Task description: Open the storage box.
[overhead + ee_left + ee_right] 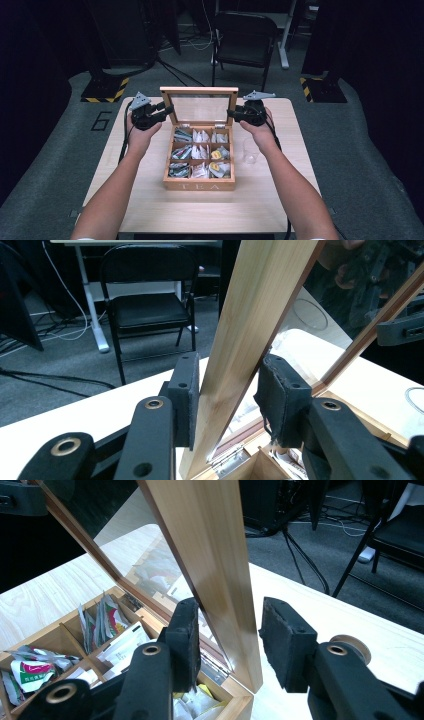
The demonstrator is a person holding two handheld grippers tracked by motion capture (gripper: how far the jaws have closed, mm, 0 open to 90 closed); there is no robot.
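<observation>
Tea box [199,184], wooden, stood near the middle of a light wooden table [150,205], front panel lettered "TEA" and facing the person. Interior was divided into nine compartments, three by three, each holding tea sachets [200,152] in white, green, red and yellow wrappers. Lid [199,106], a wooden frame around a clear pane, stood raised and roughly upright on hinges at the back edge of the box.

Left gripper [169,108] was held at the lid's left side, and in the left gripper view [227,400] its jaws straddled the frame's wooden side rail [250,345]. The left pad [186,390] lay against or very close to the wood; the right pad [280,395] stood slightly apart from it. Jaws were narrowly parted, not clamped.

Right gripper [233,114] was held at the lid's right side. In the right gripper view [227,640] its jaws likewise straddled the frame's other side rail [215,555], the left pad [186,635] close against the pane side and the right pad [285,640] clearly apart from the wood. Jaws were moderately parted.

Clear glass [250,150] stood on the table just right of the box. Black folding chair [245,37] stood on grey carpet beyond the table's far edge.
</observation>
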